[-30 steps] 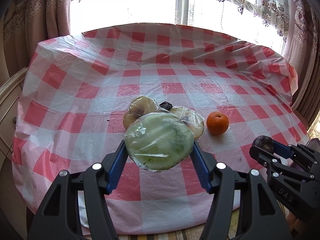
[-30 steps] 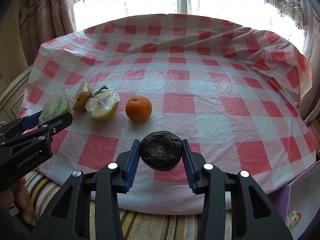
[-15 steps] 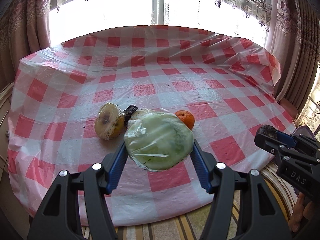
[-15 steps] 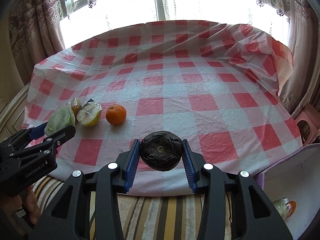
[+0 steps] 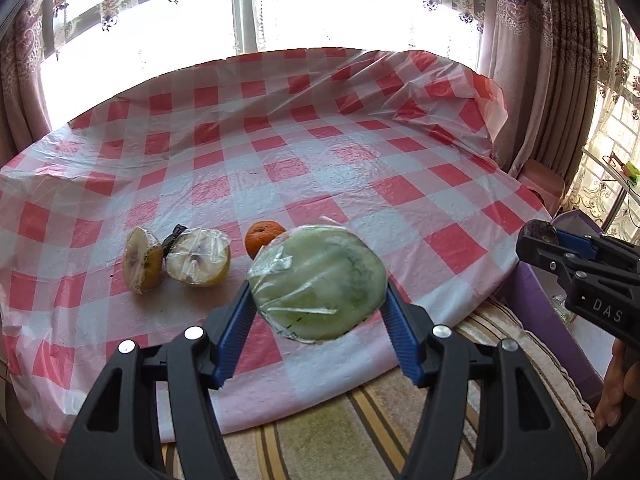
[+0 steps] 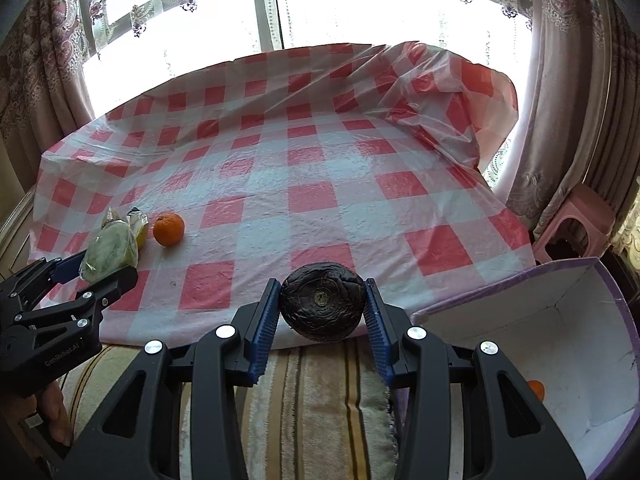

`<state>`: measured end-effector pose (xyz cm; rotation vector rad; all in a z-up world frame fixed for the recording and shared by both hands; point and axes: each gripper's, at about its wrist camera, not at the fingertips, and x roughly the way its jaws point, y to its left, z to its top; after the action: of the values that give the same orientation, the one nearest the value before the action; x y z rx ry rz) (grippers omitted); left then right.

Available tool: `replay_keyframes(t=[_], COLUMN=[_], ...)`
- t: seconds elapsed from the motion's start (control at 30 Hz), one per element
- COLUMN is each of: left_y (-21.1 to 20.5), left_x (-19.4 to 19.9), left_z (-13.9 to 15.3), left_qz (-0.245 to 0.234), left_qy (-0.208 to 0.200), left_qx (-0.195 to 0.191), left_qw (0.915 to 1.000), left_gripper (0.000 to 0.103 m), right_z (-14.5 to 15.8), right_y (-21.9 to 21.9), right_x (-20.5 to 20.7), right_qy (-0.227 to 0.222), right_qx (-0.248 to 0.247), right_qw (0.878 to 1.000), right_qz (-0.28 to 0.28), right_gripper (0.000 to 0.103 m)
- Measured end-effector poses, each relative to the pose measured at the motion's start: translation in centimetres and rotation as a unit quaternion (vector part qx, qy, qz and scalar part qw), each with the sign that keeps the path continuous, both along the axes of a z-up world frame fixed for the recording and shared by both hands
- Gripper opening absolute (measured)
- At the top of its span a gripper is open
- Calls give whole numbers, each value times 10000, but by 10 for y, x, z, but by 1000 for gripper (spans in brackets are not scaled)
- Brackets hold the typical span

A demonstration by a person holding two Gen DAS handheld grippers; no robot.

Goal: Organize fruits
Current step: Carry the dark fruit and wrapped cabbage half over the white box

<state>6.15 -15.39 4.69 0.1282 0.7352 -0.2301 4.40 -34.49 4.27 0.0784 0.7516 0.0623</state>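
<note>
My left gripper (image 5: pixel 318 306) is shut on a plastic-wrapped green melon half (image 5: pixel 318 284), held in the air over the table's near edge. My right gripper (image 6: pixel 322 312) is shut on a dark wrinkled round fruit (image 6: pixel 322 300), held off the table's near right corner beside a white box with purple rim (image 6: pixel 560 320). On the checked tablecloth (image 5: pixel 304 168) lie an orange (image 5: pixel 262 236) and two wrapped cut fruit halves (image 5: pixel 198 254). The right gripper shows at the right in the left wrist view (image 5: pixel 548 240); the left gripper shows at the left in the right wrist view (image 6: pixel 96 268).
The box holds a small orange fruit (image 6: pixel 536 390). A striped cloth (image 6: pixel 320 400) covers the surface below the grippers. A pink stool (image 6: pixel 576 220) stands by the curtains at the right. A window runs behind the table.
Both grippers have pulled back from the table and swung right with their fruits. The white box has come into the right wrist view. The orange and cut halves lie where they were.
</note>
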Motion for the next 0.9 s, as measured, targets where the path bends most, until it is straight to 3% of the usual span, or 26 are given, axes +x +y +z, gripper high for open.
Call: replay_keyframes(t=[0.5,0.9], left_y=[-78,-160], left_x=[-16,-33], left_z=[-4,-21], left_qz=[-987,-2080], left_qy=[127,547], left_qx=[144,166], left_qw=[9949,9765], left_gripper=[63,63], right_z=[-27,-62], right_y=[-83,-143], right_x=[-37,-64], right_qy=[465,1160], right_qx=[-258,-399], right_qw=[9964,9865], right_qz=[-661,-1089], right_gripper=[41,41])
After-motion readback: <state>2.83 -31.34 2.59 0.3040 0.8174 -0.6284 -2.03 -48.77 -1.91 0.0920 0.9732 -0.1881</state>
